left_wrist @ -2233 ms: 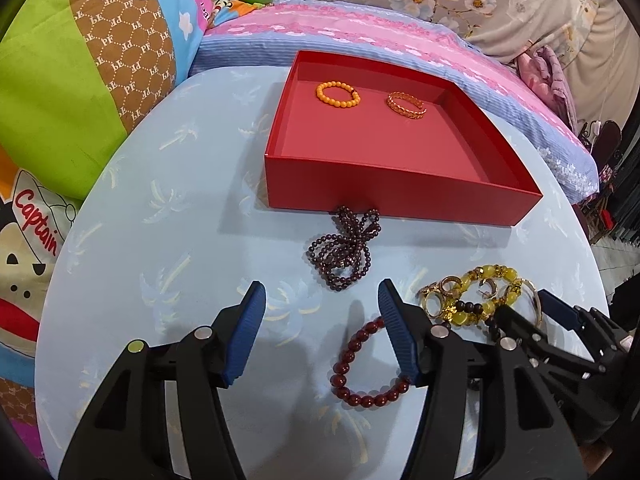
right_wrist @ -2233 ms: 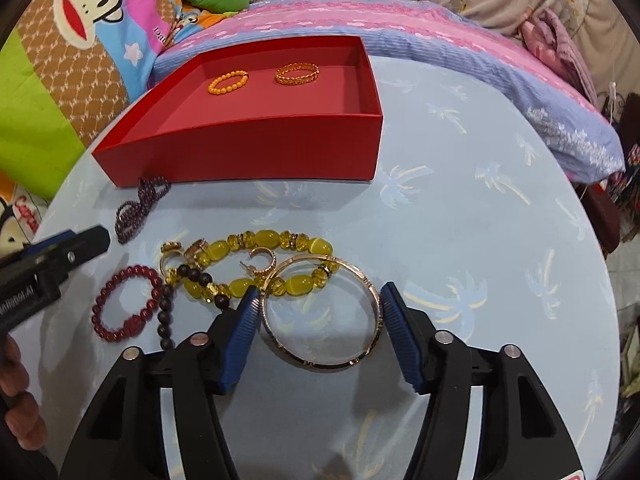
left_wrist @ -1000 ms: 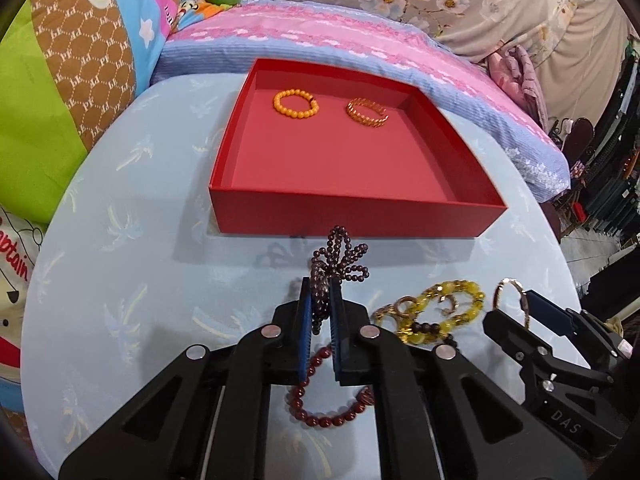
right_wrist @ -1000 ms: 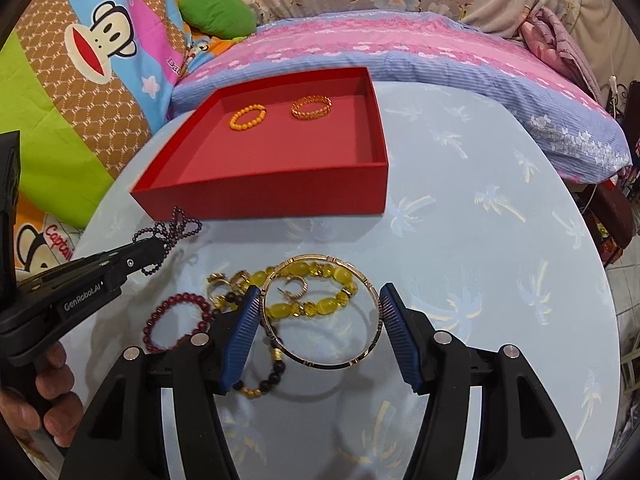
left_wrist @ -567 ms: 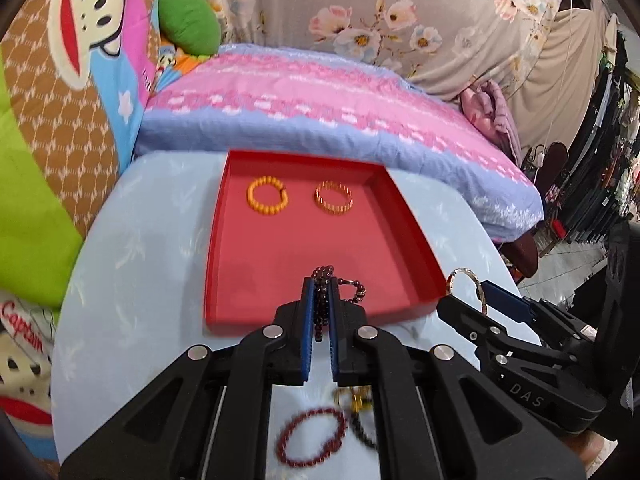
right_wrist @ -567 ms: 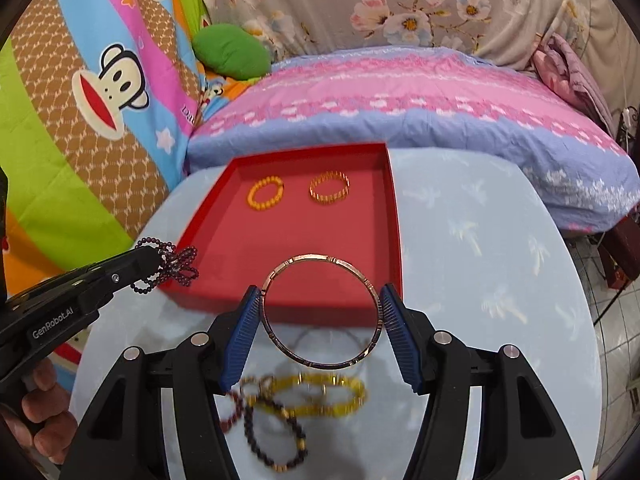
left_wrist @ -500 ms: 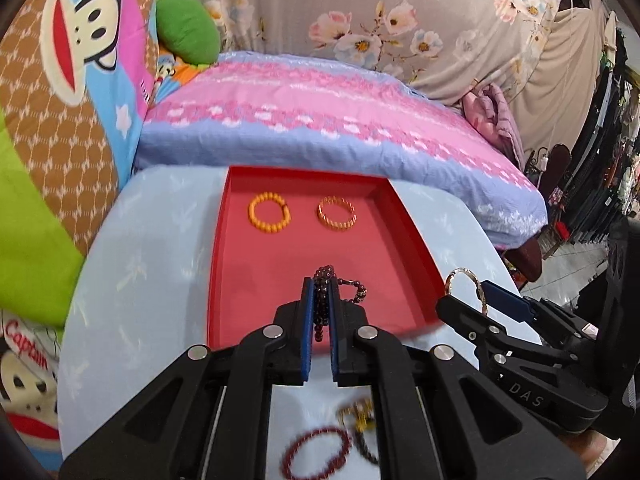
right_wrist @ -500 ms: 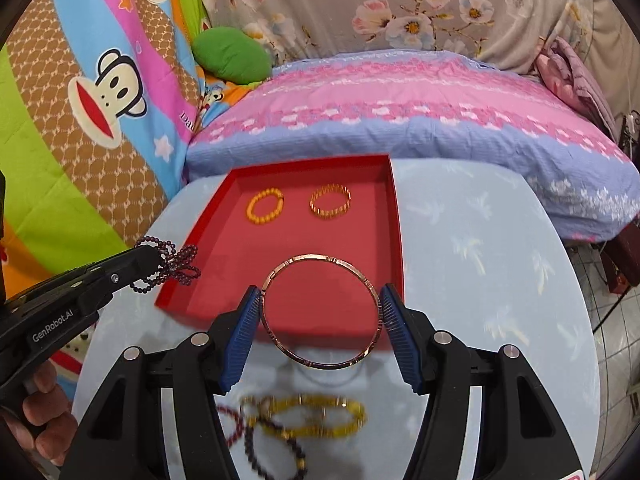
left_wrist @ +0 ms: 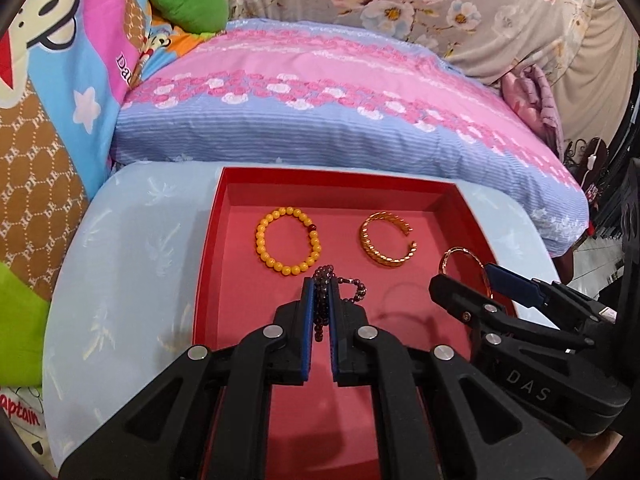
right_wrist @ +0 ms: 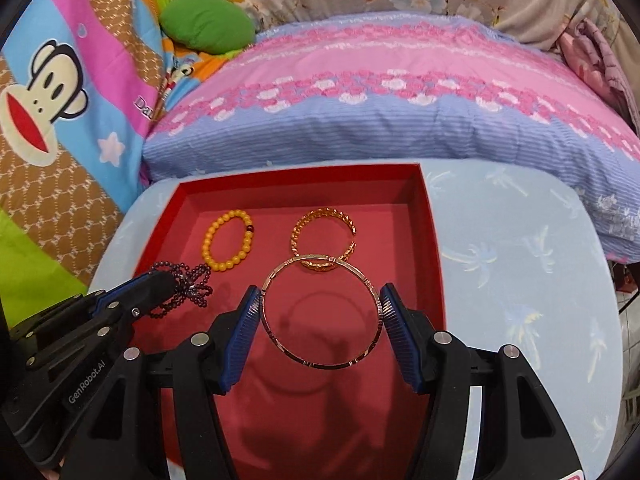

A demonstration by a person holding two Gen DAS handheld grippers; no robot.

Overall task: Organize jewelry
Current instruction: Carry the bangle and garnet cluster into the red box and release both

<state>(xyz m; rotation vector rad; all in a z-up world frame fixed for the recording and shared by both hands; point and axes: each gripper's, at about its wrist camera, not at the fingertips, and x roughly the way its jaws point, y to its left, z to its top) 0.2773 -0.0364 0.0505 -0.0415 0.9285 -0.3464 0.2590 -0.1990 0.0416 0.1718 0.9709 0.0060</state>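
Observation:
A red tray (left_wrist: 212, 216) (right_wrist: 434, 248) sits on the light blue table. In it lie an orange bead bracelet (left_wrist: 260, 248) (right_wrist: 208, 248) and a gold cuff bracelet (left_wrist: 370, 248) (right_wrist: 296, 236). My left gripper (left_wrist: 320, 300) (right_wrist: 172, 284) is shut on a dark purple bead strand (left_wrist: 324, 280) (right_wrist: 192, 280) and holds it above the tray's left half. My right gripper (right_wrist: 320, 300) (left_wrist: 464, 276) is shut on a thin gold bangle (right_wrist: 276, 336) (left_wrist: 444, 258), pinched across its width, above the tray's right half.
The round table with a palm-print cloth (right_wrist: 520, 260) (left_wrist: 132, 248) surrounds the tray. A pink and blue striped cushion (left_wrist: 320, 112) lies behind it. A cartoon-print cushion (right_wrist: 60, 100) and a green pillow (right_wrist: 208, 20) stand at the back left.
Both grippers closed on their pieces, lifted them off the table and carried them forward over the tray. The other bracelets on the table have dropped out of view.

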